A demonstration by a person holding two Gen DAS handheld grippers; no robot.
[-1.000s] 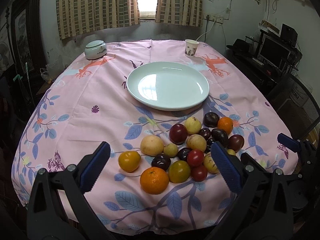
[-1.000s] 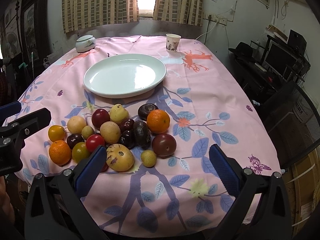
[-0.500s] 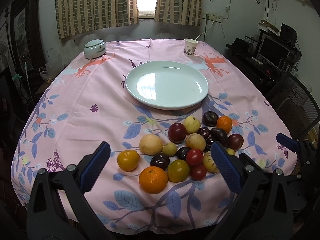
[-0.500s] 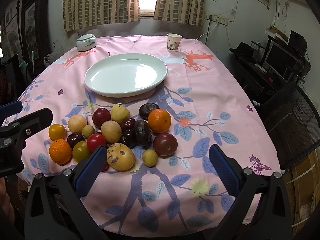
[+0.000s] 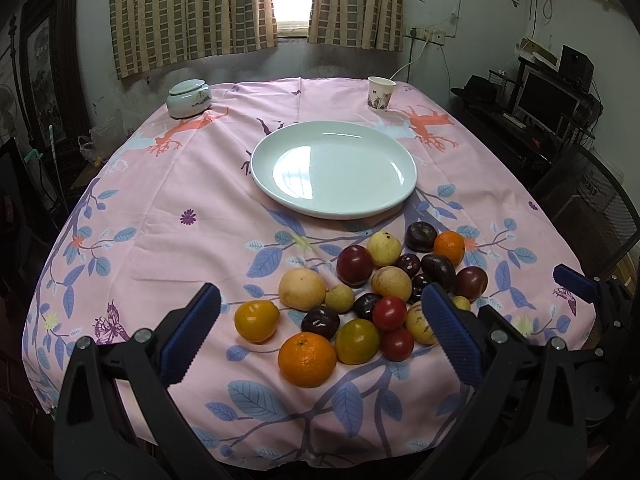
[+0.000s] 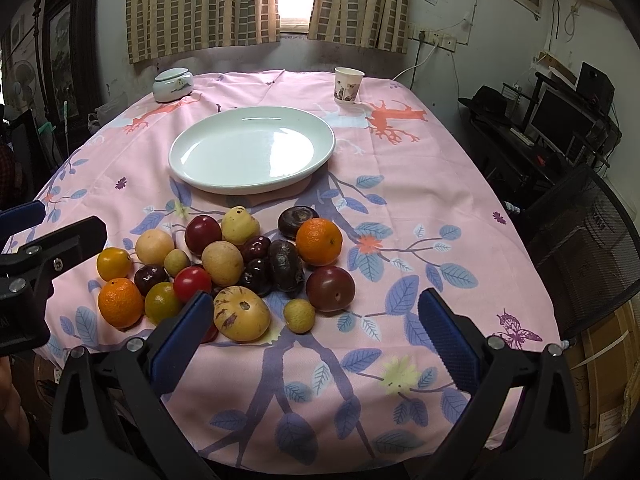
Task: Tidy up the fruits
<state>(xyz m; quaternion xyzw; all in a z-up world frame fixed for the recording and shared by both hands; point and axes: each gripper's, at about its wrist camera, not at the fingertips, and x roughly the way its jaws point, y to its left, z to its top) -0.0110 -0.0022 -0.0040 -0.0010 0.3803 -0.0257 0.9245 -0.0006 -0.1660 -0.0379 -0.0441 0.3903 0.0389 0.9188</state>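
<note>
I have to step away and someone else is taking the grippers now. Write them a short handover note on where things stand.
Left gripper: jaws wide open, holding nothing, held over the near edge of the fruit pile.
Right gripper: jaws wide open, holding nothing, held at the pile's right near side.
White plate: behind the pile, nothing on it.
Done: nothing; every fruit lies on the pink tablecloth.
Left: all the organizing. The large orange is nearest the left gripper, the speckled yellow fruit nearest the right.
</note>
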